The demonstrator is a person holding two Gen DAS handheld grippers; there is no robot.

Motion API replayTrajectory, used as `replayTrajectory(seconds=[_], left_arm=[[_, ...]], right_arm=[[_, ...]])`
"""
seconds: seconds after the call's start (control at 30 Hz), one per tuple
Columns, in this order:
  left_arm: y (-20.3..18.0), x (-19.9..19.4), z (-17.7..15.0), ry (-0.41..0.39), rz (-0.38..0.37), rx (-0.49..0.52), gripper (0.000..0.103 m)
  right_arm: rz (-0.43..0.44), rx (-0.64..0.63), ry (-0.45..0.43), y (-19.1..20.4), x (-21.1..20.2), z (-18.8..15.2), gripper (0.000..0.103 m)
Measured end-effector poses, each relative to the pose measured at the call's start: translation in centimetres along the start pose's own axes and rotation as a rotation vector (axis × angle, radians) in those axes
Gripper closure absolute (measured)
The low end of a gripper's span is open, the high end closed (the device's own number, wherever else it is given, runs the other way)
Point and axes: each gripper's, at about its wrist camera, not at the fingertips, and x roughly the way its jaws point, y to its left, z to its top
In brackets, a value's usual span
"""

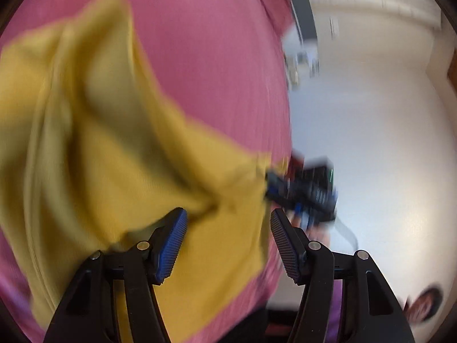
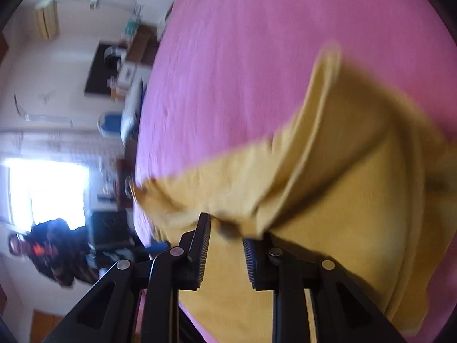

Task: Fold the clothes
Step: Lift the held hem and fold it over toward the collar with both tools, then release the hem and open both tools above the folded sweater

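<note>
A yellow garment [image 1: 114, 157] lies rumpled across the lower frame on a pink bed [image 1: 214, 43] (folding looks barely begun). Left gripper [image 1: 228, 245] and right gripper [image 2: 225, 251] fingers stand apart, clamping nothing.

Both views bright w/ daylight, heavy motion blur throughout. Right wrist view: window [image 2: 47, 188] at left blown out to white glare, room around it smeared. Left wrist view: pale floor [image 1: 371, 143] shows soft sheen, background streaked. Yellow garment [image 1: 114, 148] edges smeared, soft shadows in its folds. Fisheye bends the edges; black vignette in corners. Only near finger pads [image 1: 174, 243] sharp.
</note>
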Motion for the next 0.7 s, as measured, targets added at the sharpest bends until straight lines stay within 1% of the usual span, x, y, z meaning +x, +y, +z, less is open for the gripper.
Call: replayTrajectory(seconds=[0.03,0.13,0.17,0.23,0.3,0.33,0.4,0.5,0.6,0.67,0.7], left_arm=[[0.3,-0.5,1.1,-0.069,-0.024,-0.037,0.041],[1.5,-3.7,3.9,-0.292,0.001,-0.129,0.041],[1.7,-4.8,4.3,-0.331,0.030,-0.141,0.041],[1.1,-7.2,4.1,-0.382,0.074,-0.095,0.041],[0.0,-9.4,2.8,-0.403,0.158,0.010,0.041],[-0.4,-10.4,1.3,-0.402,0.207,0.072,0.041],[0.1,-11.1,-2.1,-0.363,0.262,0.134,0.040],[1.0,-12.1,-7.4,-0.303,0.343,0.224,0.041],[2.1,-11.2,-12.7,-0.235,0.380,0.275,0.040],[2.3,-10.1,-16.0,-0.198,0.395,0.315,0.040],[2.4,-9.4,-17.0,-0.180,0.415,0.342,0.040]], right_arm=[[0.002,0.016,-0.043,-0.1,-0.4,1.0,0.079],[-0.014,0.083,-0.191,-0.9,-2.3,3.7,0.079],[-0.024,0.109,-0.233,-1.3,-3.1,4.1,0.079],[-0.024,0.136,-0.315,-1.4,-5.3,4.2,0.078],[-0.045,0.096,-0.368,-0.1,-7.4,2.8,0.077],[-0.068,0.061,-0.381,0.7,-8.0,1.5,0.076],[-0.125,-0.017,-0.395,2.6,-8.8,-1.6,0.075],[-0.205,-0.112,-0.388,4.2,-9.0,-7.5,0.075],[-0.291,-0.227,-0.363,4.6,-8.5,-14.2,0.075],[-0.325,-0.279,-0.363,4.7,-8.1,-17.3,0.075],[-0.340,-0.288,-0.364,4.6,-7.9,-18.3,0.075]])
